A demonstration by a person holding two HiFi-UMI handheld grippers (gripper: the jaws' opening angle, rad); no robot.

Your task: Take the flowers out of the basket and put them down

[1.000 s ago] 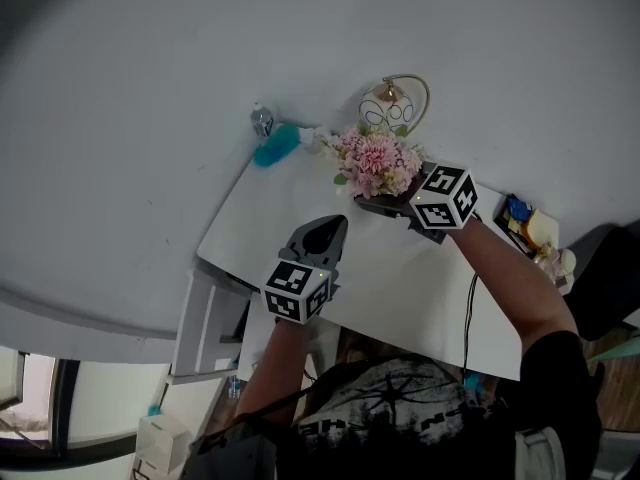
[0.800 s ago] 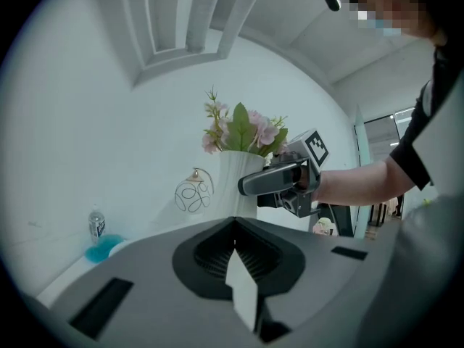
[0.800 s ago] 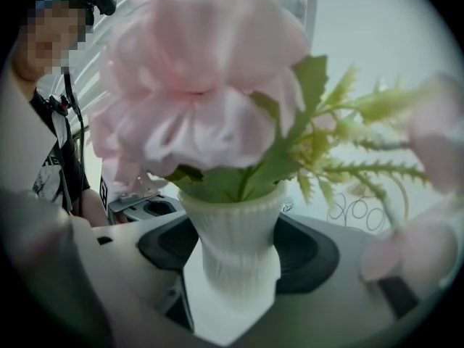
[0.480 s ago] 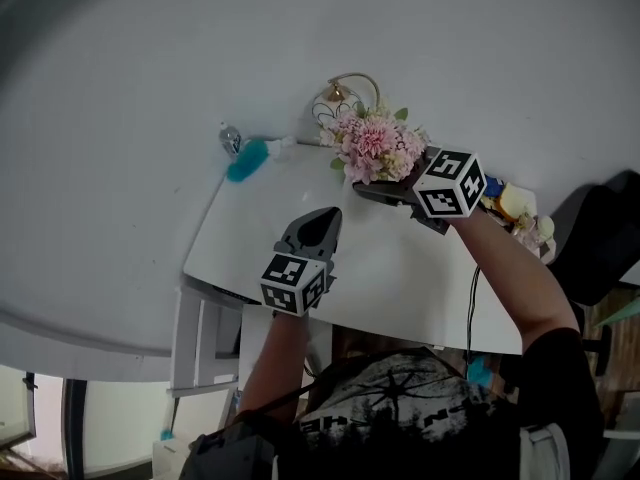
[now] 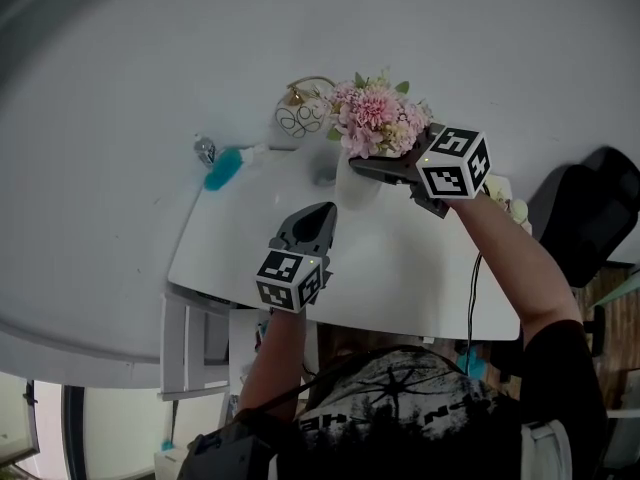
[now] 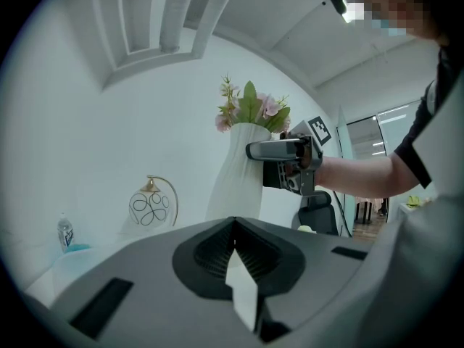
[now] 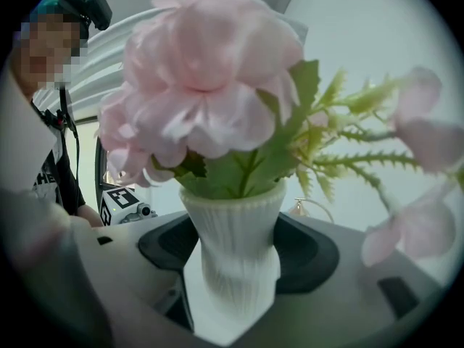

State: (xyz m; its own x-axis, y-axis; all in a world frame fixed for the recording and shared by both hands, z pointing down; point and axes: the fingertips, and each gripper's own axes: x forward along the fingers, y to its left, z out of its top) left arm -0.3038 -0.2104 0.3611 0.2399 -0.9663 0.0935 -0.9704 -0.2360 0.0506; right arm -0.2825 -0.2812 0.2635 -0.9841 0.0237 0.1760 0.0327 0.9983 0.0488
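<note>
Right claw (image 7: 233,263): clamped on the ribbed neck of the white vase (image 6: 235,183), with the pink flowers (image 7: 210,93) upright in it, by the far edge of the bench (image 5: 400,278). Whether the base touches is not visible. Left claw (image 6: 233,230): pressed together, empty, over the near bench. No basket is in sight. Handling: hold the vase vertical, set it down slowly clear of the wire lamp (image 5: 300,118), and release only once the base sits flat.

right gripper (image 5: 372,165) clamped on vase (image 7: 235,259) (left gripper (image 5: 318,223) low, fingers (image 6: 214,251) together)
</note>
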